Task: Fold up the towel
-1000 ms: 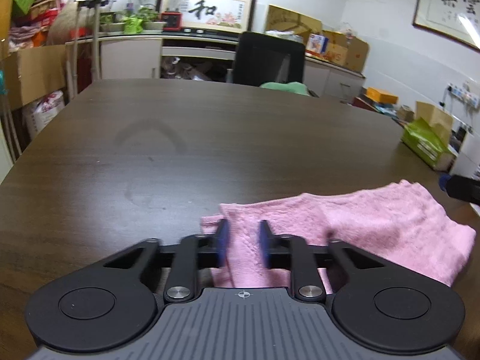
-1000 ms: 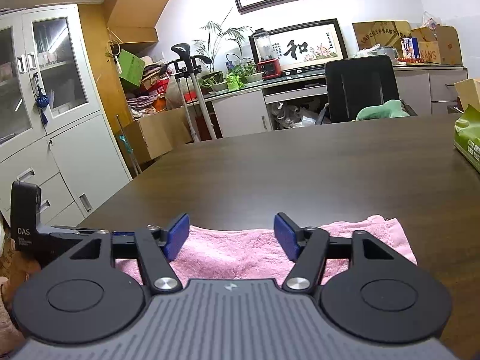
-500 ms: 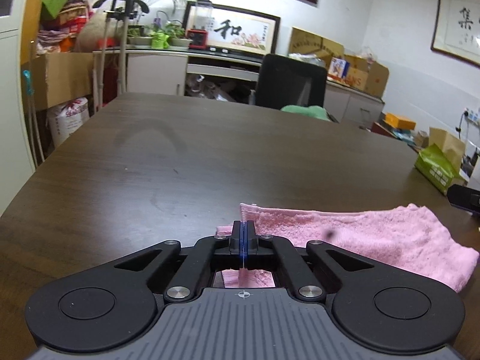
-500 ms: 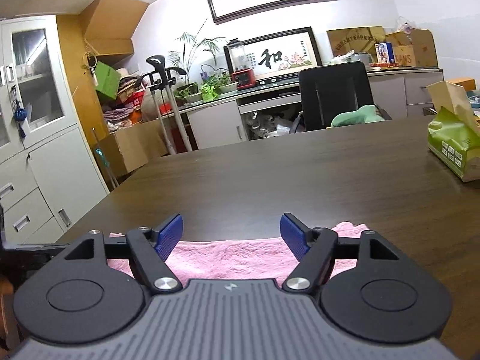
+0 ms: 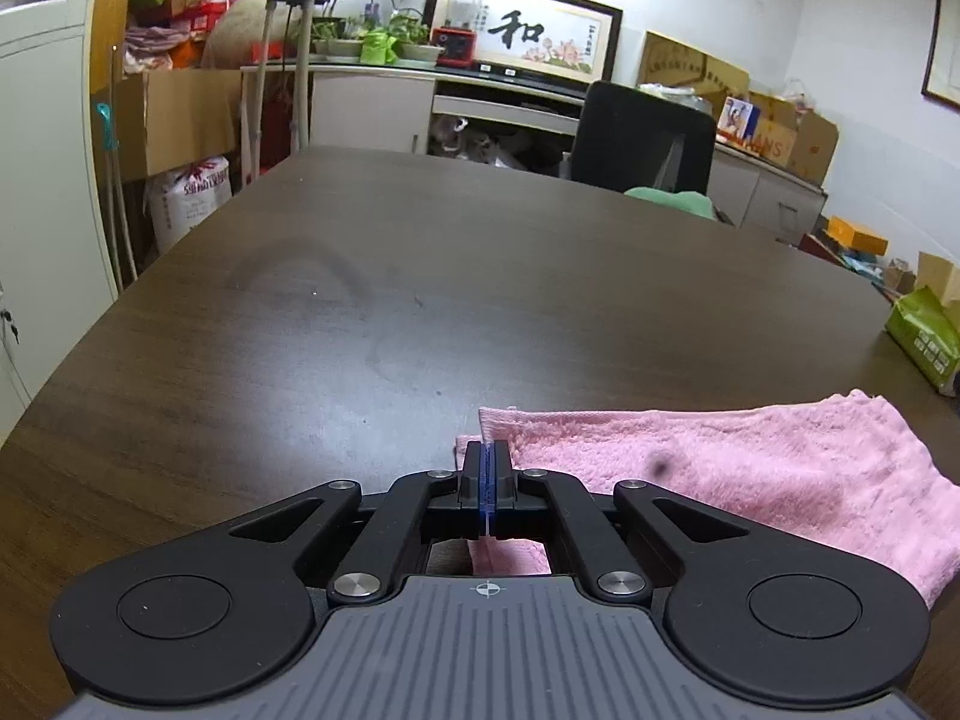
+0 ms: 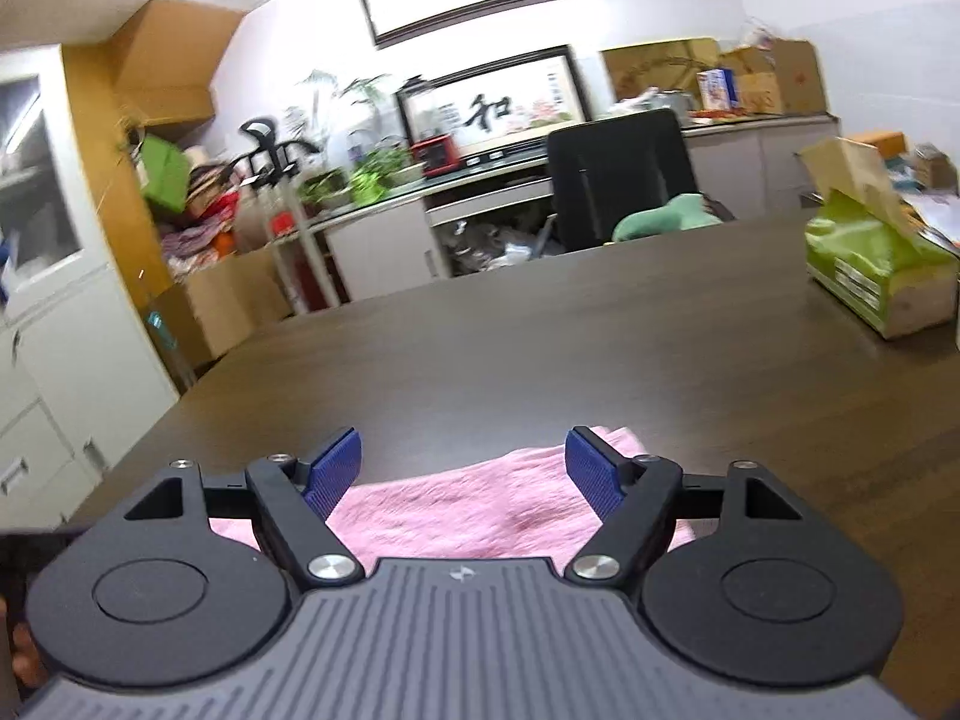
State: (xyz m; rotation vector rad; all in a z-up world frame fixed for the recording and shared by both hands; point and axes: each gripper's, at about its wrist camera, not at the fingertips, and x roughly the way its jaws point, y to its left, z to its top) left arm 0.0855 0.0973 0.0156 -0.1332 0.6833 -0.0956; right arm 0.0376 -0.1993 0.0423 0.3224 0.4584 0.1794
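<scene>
A pink towel (image 5: 720,468) lies flat on the dark wooden table (image 5: 420,300), stretching off to the right in the left wrist view. My left gripper (image 5: 487,462) is shut on the towel's near left corner, and pink cloth shows under the pressed blue pads. In the right wrist view the towel (image 6: 468,510) lies below and between the blue pads of my right gripper (image 6: 463,462). Its jaws are opening wide and the pads stand clear of the cloth, above the towel's right end.
A green tissue pack (image 6: 870,276) sits on the table at the far right. A black office chair (image 5: 642,144) with a green cloth stands at the table's far edge. White cabinets (image 6: 66,360) stand off the left side, and a low counter with plants lines the back wall.
My left gripper closed from open onto the towel's corner, which is now pinched. My right gripper's jaws spread wider and it shifted right along the towel toward its end.
</scene>
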